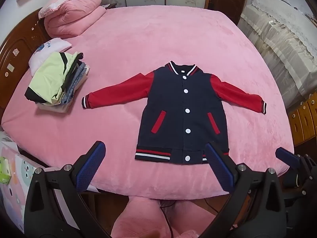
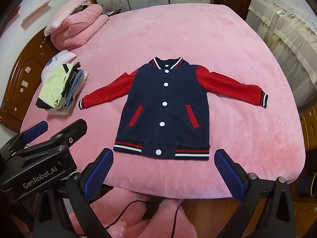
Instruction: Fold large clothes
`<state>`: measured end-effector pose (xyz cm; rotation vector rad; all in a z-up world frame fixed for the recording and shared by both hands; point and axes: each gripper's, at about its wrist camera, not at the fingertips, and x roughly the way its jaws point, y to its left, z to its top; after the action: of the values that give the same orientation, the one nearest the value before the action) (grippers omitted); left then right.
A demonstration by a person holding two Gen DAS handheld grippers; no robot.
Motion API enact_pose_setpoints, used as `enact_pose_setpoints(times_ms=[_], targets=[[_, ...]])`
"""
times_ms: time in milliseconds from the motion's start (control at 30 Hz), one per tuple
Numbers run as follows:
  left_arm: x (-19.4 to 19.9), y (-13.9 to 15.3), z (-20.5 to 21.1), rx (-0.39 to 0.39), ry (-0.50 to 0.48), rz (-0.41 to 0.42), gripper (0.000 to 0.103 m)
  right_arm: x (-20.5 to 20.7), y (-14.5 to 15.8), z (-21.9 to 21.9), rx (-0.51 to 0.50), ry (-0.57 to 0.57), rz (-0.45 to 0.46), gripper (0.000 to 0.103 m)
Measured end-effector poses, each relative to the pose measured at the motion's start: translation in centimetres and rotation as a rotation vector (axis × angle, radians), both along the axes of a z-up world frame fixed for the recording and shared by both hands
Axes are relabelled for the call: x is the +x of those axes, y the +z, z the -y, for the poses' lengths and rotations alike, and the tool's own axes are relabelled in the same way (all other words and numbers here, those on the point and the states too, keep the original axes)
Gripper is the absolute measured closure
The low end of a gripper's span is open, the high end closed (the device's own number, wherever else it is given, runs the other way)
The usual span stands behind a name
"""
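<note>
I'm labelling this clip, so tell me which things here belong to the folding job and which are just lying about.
Job: jacket spread flat; left gripper and right gripper, both open; pile of folded clothes.

Lying about: rolled pink quilt, pillow, covered furniture.

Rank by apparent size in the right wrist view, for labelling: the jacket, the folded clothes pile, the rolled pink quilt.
1. jacket, clearly largest.
2-3. rolled pink quilt and folded clothes pile look similar; the quilt lies farther away, so unranked.
</note>
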<state>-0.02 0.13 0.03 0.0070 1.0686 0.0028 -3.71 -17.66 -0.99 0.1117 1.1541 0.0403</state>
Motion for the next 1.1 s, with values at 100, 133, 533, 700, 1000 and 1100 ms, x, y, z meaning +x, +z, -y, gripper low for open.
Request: enact_pose_setpoints(times_ms=[100,133,533,700,1000,1100], targets=[[-0.1,0.0,-0.1,0.006,0.01,0.008,0.003,-0.2,0.1,0.0,-0.028,-0.004,0.005,0.0],[-0.1,0.0,-0.3,0.002,0.015,0.009,0.003,0.2,-0.1,0.0,-0.04,-0.008,-0.017,0.0],[0.2,-0.3,-0.2,0.003,0.044,-0.004,0.003,0.1,0.0,-0.2,-0.066,0.002,-0.014,0.0],[0.0,0.2,-0.3,0.003,0.048,0.014,0.003,0.0,0.1,0.4,-0.095,-0.018,-0.006,0.0],[-0.7,1.0,-0.5,0.012,0.073,0.031,0.003,-1.1,1.5,0.1,-0.138,-0.021,0.034,0.0],[-0.6,0.8,-1.0,0.006,0.093,0.014,0.003,-1.2,1.9,0.3,-0.136,-0.029,0.036,0.0]])
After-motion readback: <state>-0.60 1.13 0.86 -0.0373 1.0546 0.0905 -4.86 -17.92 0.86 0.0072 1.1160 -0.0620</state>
